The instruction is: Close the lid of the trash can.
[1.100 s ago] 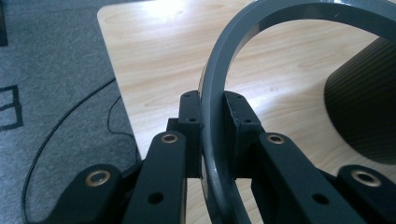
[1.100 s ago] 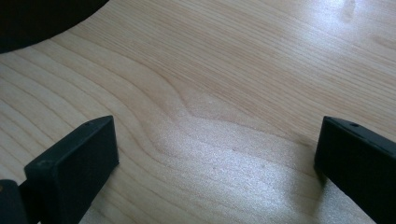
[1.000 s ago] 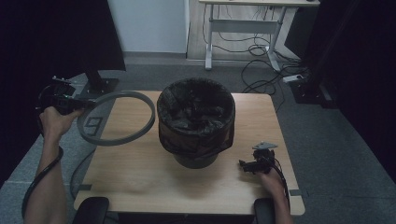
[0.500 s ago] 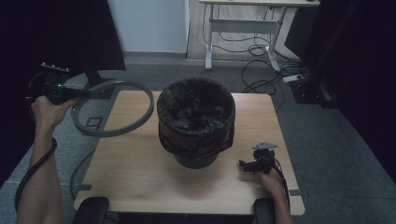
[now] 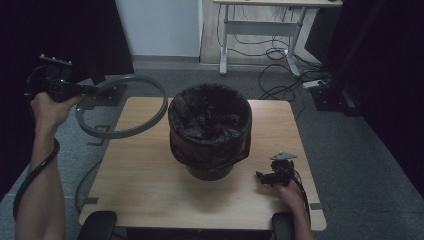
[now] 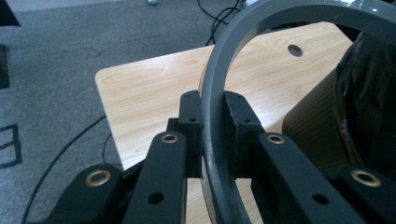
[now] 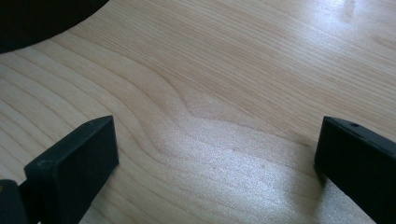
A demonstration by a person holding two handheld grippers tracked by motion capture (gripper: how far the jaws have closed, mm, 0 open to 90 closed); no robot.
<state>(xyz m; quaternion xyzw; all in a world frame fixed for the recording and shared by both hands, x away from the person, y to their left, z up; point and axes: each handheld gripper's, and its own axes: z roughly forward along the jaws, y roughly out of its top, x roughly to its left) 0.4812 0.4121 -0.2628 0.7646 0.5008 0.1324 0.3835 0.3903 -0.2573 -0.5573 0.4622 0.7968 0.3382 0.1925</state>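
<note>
Grey plastic ring [image 5: 122,106], clamped in the left gripper [image 6: 212,135], hides part of the bin [image 5: 210,131]; right gripper [image 7: 215,154] rests agape.

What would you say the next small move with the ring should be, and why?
Probably carry the ring right, over the bin: the left gripper clamps it up left of the bin, whose bag drapes loose over the rim.

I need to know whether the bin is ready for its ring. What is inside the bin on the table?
A black bag lines the bin, its edge folded down over the rim. Only crumpled plastic shows inside. The bottom is dark and covered by the folds, so anything lying there cannot be made out.
</note>
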